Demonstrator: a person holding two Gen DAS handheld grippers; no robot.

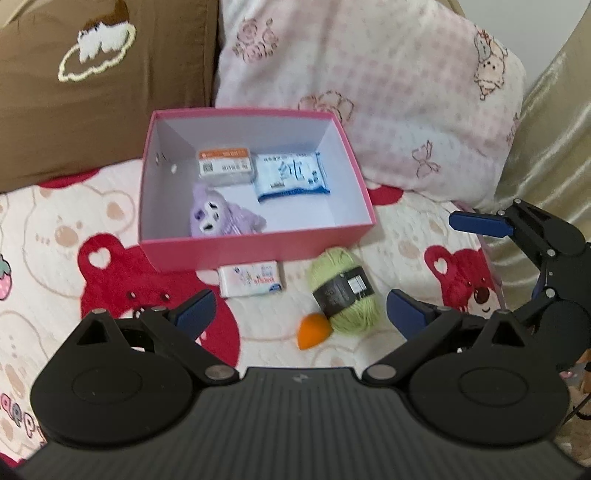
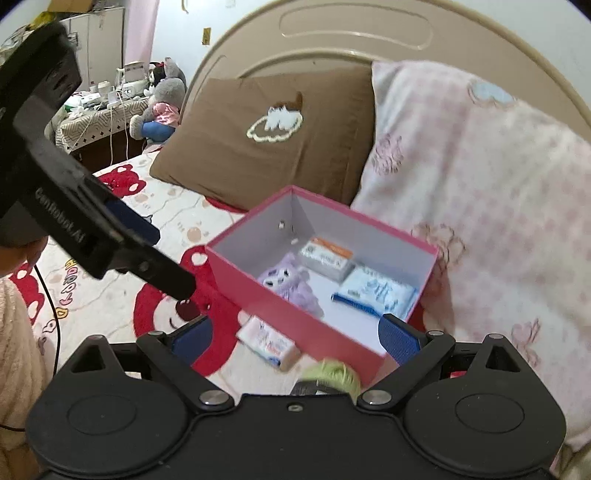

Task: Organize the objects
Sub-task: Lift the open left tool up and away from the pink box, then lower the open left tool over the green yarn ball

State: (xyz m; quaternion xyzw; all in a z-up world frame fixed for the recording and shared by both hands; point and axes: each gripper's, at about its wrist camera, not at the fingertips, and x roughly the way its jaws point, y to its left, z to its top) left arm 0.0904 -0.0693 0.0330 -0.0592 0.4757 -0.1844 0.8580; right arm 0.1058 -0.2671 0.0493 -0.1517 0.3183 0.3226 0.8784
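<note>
While both tongs hang spread wide and empty over the bed [image 1: 44, 221], the pink box [image 1: 255, 251] sits against the pillows, its near wall facing open quilt. Left tongs [image 1: 301, 314] look down on the tissue pack [image 1: 252, 282], green yarn [image 1: 345, 291] and orange sponge [image 1: 314, 329] before it; right tongs [image 2: 295, 338] alone show the headboard [image 2: 354, 33].

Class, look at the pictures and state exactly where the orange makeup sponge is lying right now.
In the left wrist view, the orange makeup sponge lies on the bedspread, outside the pink box, touching the lower left of the green yarn ball.
</note>
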